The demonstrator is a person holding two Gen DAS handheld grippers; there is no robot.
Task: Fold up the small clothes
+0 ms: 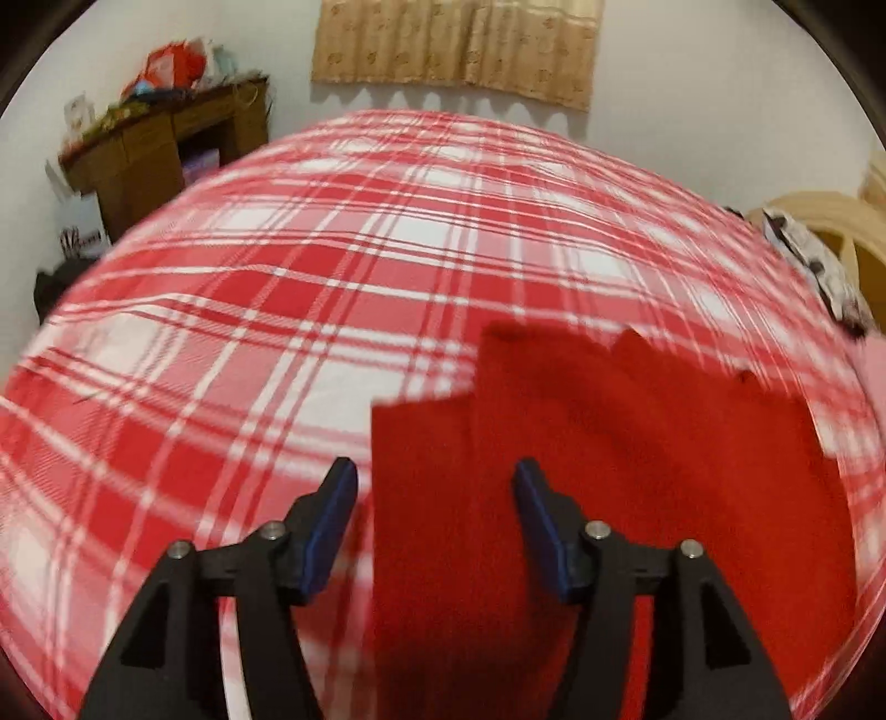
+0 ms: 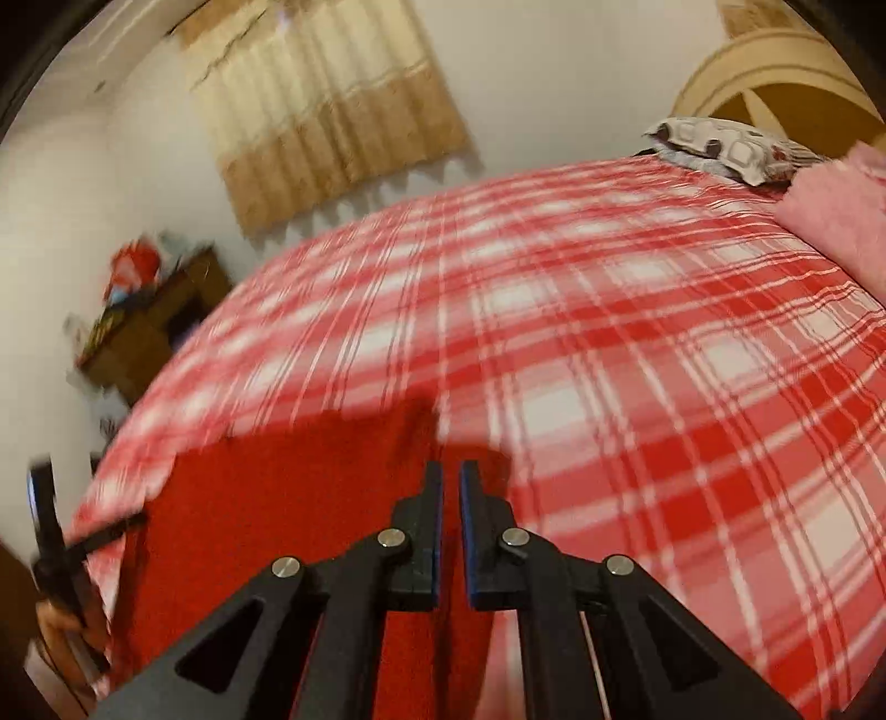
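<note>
Red garment point(image 1: 581, 443): lies flat on the bed, on the red-and-white checked bedcover point(image 1: 277, 310), at the near edge. One straight-edged flap reaches toward the middle of the bed; the rest spreads to the right in the left wrist view. Picture blurred; kind of garment cannot be told.

Left gripper point(image 1: 434, 476): over the near part of the garment, fingers point(image 1: 332, 515) standing apart, red cloth seen between them, pads not pressing on it.

Right gripper point(image 2: 451, 482): over the garment's right edge, where red cloth meets bedcover. Fingers point(image 2: 432, 509) nearly together, only a narrow slit between the pads; whether cloth is pinched there cannot be told.

Surroundings: beige curtain point(image 1: 454, 44) on the far wall; brown wooden cabinet point(image 1: 166, 149) with clutter on top, left of the bed; patterned pillow point(image 2: 720, 147) and pink cloth point(image 2: 836, 216) by the headboard point(image 2: 775, 72).
</note>
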